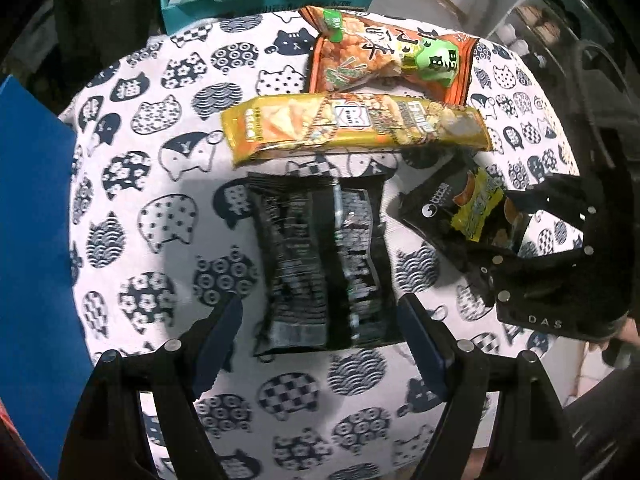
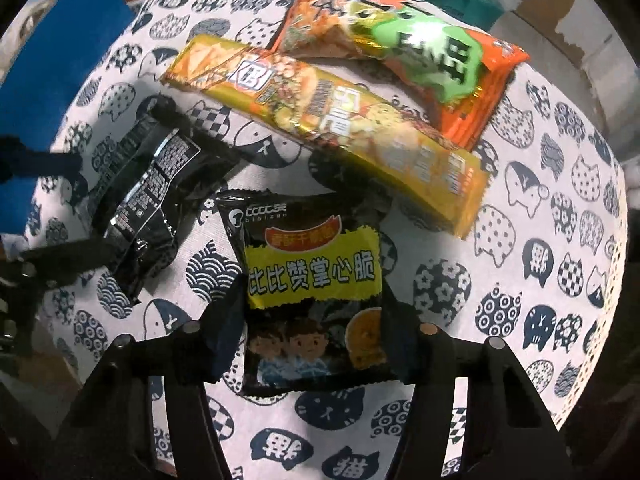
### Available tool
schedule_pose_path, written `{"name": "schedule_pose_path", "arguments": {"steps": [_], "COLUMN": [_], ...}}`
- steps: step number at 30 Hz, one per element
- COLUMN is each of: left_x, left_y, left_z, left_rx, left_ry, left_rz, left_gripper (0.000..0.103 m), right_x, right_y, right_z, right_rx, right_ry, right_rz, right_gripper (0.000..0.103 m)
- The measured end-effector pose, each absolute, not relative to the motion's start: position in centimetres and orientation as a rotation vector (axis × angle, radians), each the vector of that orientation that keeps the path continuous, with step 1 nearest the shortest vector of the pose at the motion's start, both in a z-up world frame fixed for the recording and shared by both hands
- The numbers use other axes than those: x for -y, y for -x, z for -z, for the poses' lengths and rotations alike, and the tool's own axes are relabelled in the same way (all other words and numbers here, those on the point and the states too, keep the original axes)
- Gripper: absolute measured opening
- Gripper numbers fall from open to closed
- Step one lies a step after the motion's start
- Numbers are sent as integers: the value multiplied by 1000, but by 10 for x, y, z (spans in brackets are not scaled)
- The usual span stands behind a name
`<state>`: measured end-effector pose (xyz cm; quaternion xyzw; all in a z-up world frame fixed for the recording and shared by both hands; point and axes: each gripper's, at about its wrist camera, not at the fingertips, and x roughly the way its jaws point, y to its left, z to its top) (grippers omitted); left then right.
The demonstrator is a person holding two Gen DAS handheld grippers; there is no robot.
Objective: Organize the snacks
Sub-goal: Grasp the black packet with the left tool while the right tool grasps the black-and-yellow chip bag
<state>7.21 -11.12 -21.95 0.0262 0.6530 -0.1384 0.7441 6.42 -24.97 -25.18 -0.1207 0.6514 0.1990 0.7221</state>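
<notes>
Clearly both grippers were poised over packets. The left gripper [image 1: 320, 344] stood spread wide astride the black packet [image 1: 320, 264], not touching it; slick foil could skid off if squeezed at the edges. The right gripper [image 2: 316, 328] straddled the bibizan packet [image 2: 314, 292], fingers hard against its sides; whether it pinched, I couldn't tell. Beyond lay the yellow pack [image 2: 332, 136], then the orange bag [image 2: 404, 52], print too warped to read, on the cat cloth [image 2: 552, 264].
</notes>
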Motion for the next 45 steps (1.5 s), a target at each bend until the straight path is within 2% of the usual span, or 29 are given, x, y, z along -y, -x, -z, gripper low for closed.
{"name": "schedule_pose_path", "arguments": {"steps": [24,31,33,38,45], "left_x": [157,142,143,135,119], "left_y": [-89,-82,-79,-76,-74], "left_z": [259,253,251,242,229], "left_rx": [-1415,-1375,-1361,-1343,-1333], "left_ry": [-236,-276,-307,-281,-224], "left_rz": [261,291,284,290,288], "left_gripper": [82,67,55,40,35], "right_x": [313,302,301,296,286], "right_y": [-74,-75,-75,-76,-80], "right_z": [204,184,180,172,166], "right_rx": [-1386,-1344,-1335,-1314,-1300], "right_ry": [196,212,214,219,222], "right_rz": [-411,-415,-418,-423,-427], "right_gripper": [60,60,60,60,60]}}
